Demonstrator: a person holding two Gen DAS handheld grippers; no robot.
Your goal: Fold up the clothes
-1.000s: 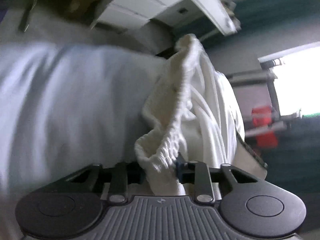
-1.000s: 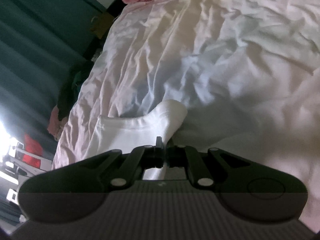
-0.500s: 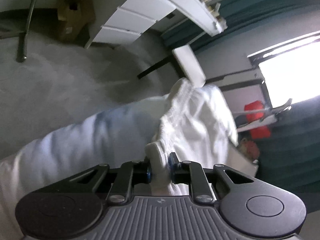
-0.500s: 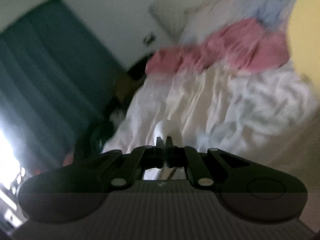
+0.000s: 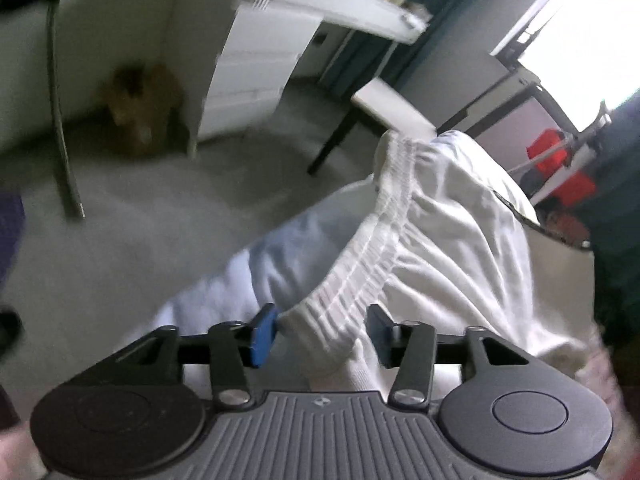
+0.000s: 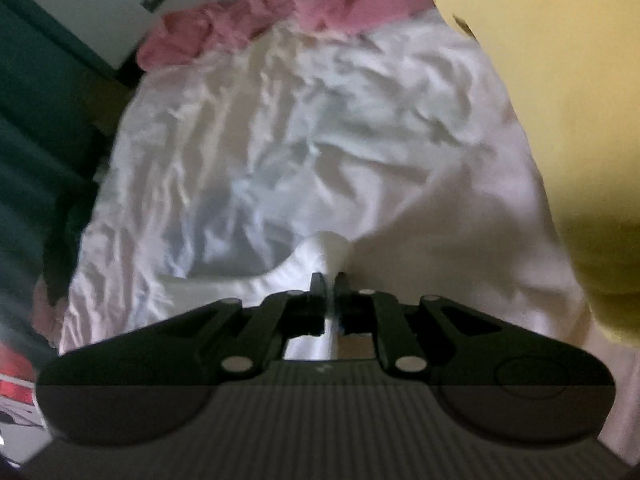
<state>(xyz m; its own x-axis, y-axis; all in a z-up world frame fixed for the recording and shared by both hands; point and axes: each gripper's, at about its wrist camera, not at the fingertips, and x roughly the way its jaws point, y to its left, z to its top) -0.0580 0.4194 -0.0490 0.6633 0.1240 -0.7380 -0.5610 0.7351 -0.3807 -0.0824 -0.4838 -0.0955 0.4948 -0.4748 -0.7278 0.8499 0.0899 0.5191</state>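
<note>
The left gripper point(image 5: 320, 334) stands wide; its jaws have just been opening, and the elastic waistband point(image 5: 376, 256) of the white shorts point(image 5: 460, 240) lies loose between the blue pads point(image 5: 262, 334) without being pressed, so this end looks released rather than held. The right gripper point(image 6: 329, 294) is almost closed, its jaws parting only slightly, and a thin fold of the same white shorts point(image 6: 324, 246) runs up through the narrow slot; the pads seem to pinch it, which keeps that corner lifted clear of the bed.

Beyond the left tool, the shorts drape over the edge of the white bed sheet point(image 5: 248, 276), near the corner, probably laid there so 1 half can be brought over the other. Past them sit a white drawer unit point(image 5: 256, 68), a cardboard box point(image 5: 140, 104) and a red crate point(image 5: 560, 172) by the bright window.

Beyond the right tool, the crumpled sheet point(image 6: 320, 128) spreads out to a pink blanket point(image 6: 256, 16) at its far end, with something blurred and yellow point(image 6: 560, 80) close to the lens at the right.
</note>
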